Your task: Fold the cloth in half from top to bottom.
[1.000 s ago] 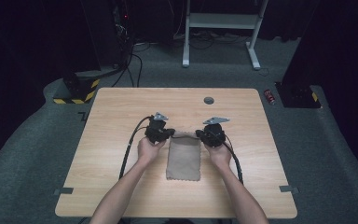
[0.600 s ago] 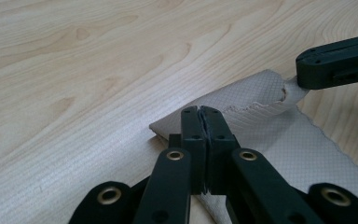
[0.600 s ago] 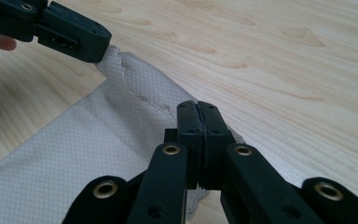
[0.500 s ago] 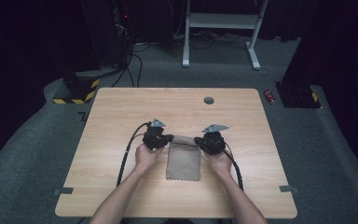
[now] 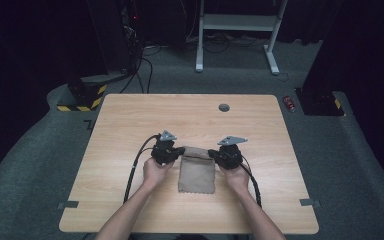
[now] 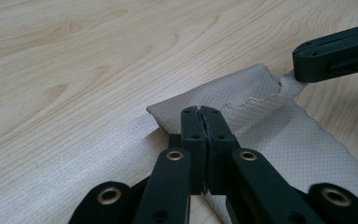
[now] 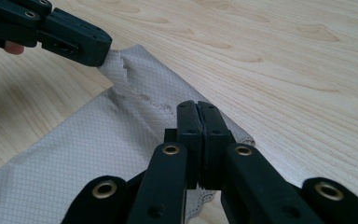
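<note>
Two grippers pinch the beige cloth [image 5: 196, 170] on the counter [image 5: 130, 120]. Left gripper [image 5: 176, 151] and right gripper [image 5: 215, 154] each have fingers clamped on a far corner, that edge lifted.

The cloth [image 5: 196, 170] lies on the counter [image 5: 130, 120], slightly nearer than its middle. The left gripper [image 5: 176, 151] sits at the cloth's far left corner, the right gripper [image 5: 215, 154] at its far right corner.

In the right gripper view, the right tool [image 7: 198, 109] is clamped on the folded edge of a beige waffle-weave cloth [image 7: 93, 154] lying on the wooden tabletop [image 7: 279, 56], while the left tool [image 7: 103, 50] pinches the cloth's far corner.
</note>
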`<state>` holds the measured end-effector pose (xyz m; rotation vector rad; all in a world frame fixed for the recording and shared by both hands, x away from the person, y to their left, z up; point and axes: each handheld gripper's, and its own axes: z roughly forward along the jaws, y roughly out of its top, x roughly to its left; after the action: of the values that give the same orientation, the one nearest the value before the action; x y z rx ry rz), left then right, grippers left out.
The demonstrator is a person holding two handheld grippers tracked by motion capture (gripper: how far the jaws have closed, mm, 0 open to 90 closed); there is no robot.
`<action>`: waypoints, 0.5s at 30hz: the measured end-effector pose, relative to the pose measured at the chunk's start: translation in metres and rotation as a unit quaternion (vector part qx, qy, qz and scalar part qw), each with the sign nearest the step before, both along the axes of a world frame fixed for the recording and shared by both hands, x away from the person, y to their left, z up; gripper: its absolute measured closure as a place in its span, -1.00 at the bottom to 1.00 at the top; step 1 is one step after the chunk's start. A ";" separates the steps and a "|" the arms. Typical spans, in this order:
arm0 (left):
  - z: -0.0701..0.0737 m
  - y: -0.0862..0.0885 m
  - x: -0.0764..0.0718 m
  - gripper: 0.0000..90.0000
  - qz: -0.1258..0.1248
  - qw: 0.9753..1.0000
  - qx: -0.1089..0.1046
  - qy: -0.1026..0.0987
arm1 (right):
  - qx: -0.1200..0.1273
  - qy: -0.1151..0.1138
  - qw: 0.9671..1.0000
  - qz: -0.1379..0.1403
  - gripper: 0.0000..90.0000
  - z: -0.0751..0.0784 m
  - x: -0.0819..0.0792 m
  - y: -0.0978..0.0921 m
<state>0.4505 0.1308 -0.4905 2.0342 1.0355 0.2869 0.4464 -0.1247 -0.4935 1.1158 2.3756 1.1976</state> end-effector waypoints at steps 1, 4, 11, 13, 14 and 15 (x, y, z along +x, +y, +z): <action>0.000 0.000 -0.001 0.97 0.000 1.000 0.004 -0.001 | 0.000 0.002 1.000 0.000 0.97 0.000 -0.001 0.000; 0.001 0.000 -0.004 0.97 -0.002 1.000 0.004 -0.003 | -0.001 0.008 1.000 0.003 0.97 -0.002 -0.002 0.000; 0.002 0.001 -0.010 0.97 -0.004 1.000 0.001 -0.006 | -0.001 0.001 1.000 0.011 0.97 0.002 -0.005 0.000; 0.002 0.001 -0.011 0.97 -0.006 1.000 0.003 -0.008 | -0.001 0.003 1.000 0.011 0.96 0.003 -0.006 -0.001; 0.002 0.001 -0.012 0.97 -0.006 1.000 0.004 -0.008 | 0.001 0.000 1.000 0.013 0.96 0.003 -0.007 -0.001; 0.002 0.001 -0.012 0.97 -0.006 1.000 0.005 -0.009 | 0.003 0.002 1.000 0.013 0.96 0.003 -0.008 -0.001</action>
<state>0.4381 0.1319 -0.4883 2.0434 1.0120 0.3042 0.4384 -0.1258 -0.4907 1.0932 2.3980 1.2125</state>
